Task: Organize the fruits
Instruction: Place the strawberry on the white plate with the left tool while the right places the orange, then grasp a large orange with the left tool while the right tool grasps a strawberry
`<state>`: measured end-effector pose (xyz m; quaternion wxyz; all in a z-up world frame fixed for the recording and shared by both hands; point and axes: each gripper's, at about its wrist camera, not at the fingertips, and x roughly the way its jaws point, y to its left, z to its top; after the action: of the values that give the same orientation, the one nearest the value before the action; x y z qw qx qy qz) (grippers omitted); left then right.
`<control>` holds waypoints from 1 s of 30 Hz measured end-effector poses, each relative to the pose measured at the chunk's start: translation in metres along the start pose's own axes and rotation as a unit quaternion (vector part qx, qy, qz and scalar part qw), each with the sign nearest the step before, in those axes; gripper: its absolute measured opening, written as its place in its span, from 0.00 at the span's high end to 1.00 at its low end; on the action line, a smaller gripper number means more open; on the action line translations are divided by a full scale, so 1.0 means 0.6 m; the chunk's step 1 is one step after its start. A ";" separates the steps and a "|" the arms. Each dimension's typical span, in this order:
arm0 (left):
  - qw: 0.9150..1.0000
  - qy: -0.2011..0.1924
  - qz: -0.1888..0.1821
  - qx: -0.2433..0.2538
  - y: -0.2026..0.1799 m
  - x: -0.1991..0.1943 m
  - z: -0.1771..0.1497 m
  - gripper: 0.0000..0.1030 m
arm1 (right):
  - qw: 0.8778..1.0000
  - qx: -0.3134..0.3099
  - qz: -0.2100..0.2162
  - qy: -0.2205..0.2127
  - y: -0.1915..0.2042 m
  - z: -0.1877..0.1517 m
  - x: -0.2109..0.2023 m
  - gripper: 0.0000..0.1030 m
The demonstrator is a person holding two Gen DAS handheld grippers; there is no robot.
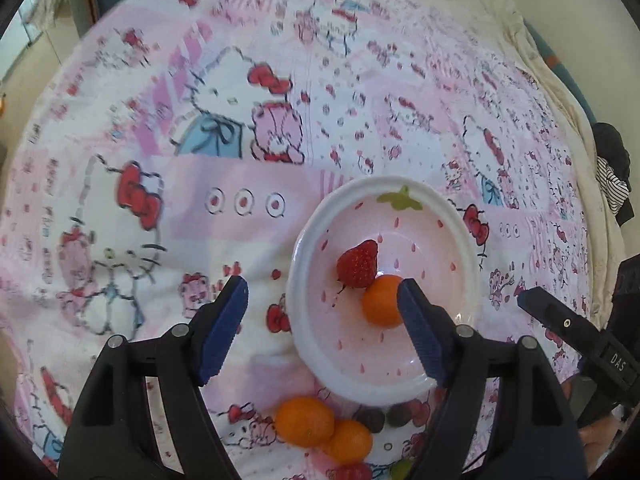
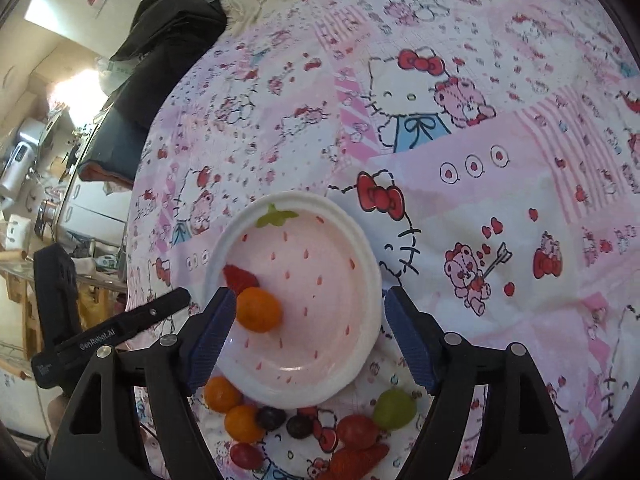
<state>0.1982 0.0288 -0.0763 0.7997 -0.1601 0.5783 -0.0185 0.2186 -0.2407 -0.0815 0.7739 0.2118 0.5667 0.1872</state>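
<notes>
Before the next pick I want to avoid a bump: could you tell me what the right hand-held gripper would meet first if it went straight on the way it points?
Probably the plate: the open right hand-held gripper straddles its bare pink floor, just right of the orange. Depth is unclear.

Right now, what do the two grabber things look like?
Each gripper is a black plastic frame with triangular cut-outs and round silver screws. The left gripper and the right gripper both end in two dark blue, ribbed fingers. White letters run along the side of each one when seen from the other's camera.
</notes>
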 end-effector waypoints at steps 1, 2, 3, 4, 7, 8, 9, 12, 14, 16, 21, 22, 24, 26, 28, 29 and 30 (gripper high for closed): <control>1.000 -0.006 0.000 0.002 0.000 -0.008 -0.003 0.28 | 1.000 -0.006 -0.005 -0.004 0.006 -0.005 -0.007 0.23; 1.000 -0.017 0.003 0.006 0.001 -0.020 -0.012 0.28 | 1.000 -0.012 -0.008 -0.007 0.012 -0.009 -0.013 0.23; 1.000 -0.022 0.008 0.008 0.002 -0.027 -0.017 0.28 | 1.000 -0.017 -0.010 -0.009 0.015 -0.013 -0.018 0.23; 0.999 -0.031 0.016 0.012 0.003 -0.038 -0.027 0.28 | 1.000 -0.025 -0.013 -0.012 0.021 -0.018 -0.024 0.23; 0.998 -0.052 0.028 0.026 0.006 -0.062 -0.049 0.28 | 0.999 -0.039 -0.022 -0.023 0.032 -0.040 -0.045 0.23; 0.997 -0.056 0.031 0.032 0.007 -0.070 -0.058 0.28 | 0.999 -0.040 -0.023 -0.024 0.034 -0.049 -0.051 0.23; 0.997 -0.058 0.030 0.037 0.008 -0.077 -0.065 0.28 | 0.999 -0.042 -0.024 -0.026 0.037 -0.059 -0.058 0.23; 0.997 -0.054 0.027 0.045 0.010 -0.093 -0.086 0.28 | 0.998 -0.047 -0.026 -0.033 0.046 -0.090 -0.077 0.23; 0.997 -0.053 0.031 0.048 0.012 -0.103 -0.100 0.28 | 0.998 -0.045 -0.027 -0.034 0.047 -0.111 -0.090 0.23; 0.997 -0.050 0.029 0.044 0.018 -0.110 -0.116 0.28 | 0.998 -0.038 -0.027 -0.035 0.044 -0.129 -0.102 0.23; 1.000 -0.018 0.017 0.006 0.050 -0.100 -0.152 0.28 | 0.999 -0.004 -0.028 -0.039 0.025 -0.178 -0.125 0.23; 1.000 -0.013 0.019 -0.001 0.055 -0.097 -0.157 0.28 | 0.999 0.003 -0.028 -0.037 0.021 -0.186 -0.126 0.23; 1.000 -0.001 0.025 -0.016 0.065 -0.088 -0.163 0.28 | 0.999 0.016 -0.032 -0.031 0.014 -0.199 -0.126 0.23; 0.999 0.007 0.020 -0.024 0.068 -0.078 -0.165 0.28 | 0.999 0.020 -0.037 -0.024 0.012 -0.210 -0.121 0.23; 0.999 0.019 0.022 -0.025 0.064 -0.064 -0.166 0.28 | 0.998 0.010 -0.050 -0.020 0.012 -0.215 -0.116 0.23; 0.999 0.027 0.021 -0.023 0.060 -0.053 -0.166 0.29 | 0.998 0.004 -0.056 -0.020 0.013 -0.216 -0.114 0.23; 0.999 0.031 0.019 -0.023 0.057 -0.046 -0.166 0.29 | 0.998 0.000 -0.061 -0.021 0.012 -0.217 -0.114 0.23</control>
<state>0.0911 0.0440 -0.0882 0.7778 -0.1663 0.6061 0.0049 0.0744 -0.2557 -0.0580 0.7958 0.1802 0.5621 0.1350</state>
